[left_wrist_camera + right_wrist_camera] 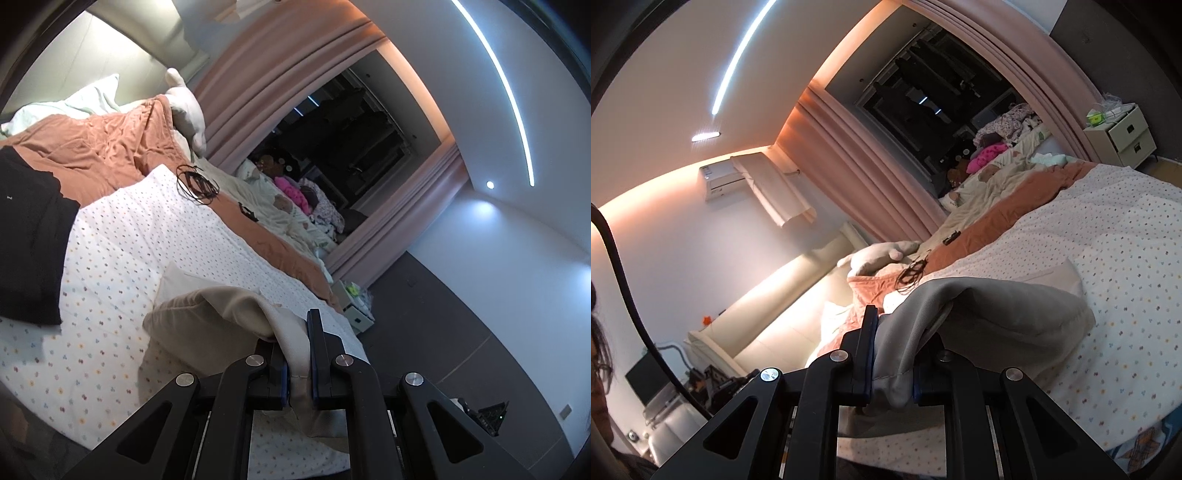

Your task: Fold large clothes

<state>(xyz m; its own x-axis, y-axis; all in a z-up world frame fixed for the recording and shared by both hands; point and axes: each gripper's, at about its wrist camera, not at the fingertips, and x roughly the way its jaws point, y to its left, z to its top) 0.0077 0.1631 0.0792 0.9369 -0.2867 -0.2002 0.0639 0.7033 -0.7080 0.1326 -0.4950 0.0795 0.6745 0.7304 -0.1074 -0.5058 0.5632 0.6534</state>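
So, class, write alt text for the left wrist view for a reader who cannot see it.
The left tongs are shut on a fold of beige garment, lifted above a bed with a dotted white cover. A black garment lies at the left, an orange blanket behind it, and pink curtains frame a dark window.

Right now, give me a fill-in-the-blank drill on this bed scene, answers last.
1. Both claws, left claw and right claw, are shut on the ____ garment.
2. The dotted sheet lies over an ____ quilt.
3. A folded ____ garment lies on the sheet.
4. The tangled cord is ____.

Answers: beige; orange; black; black
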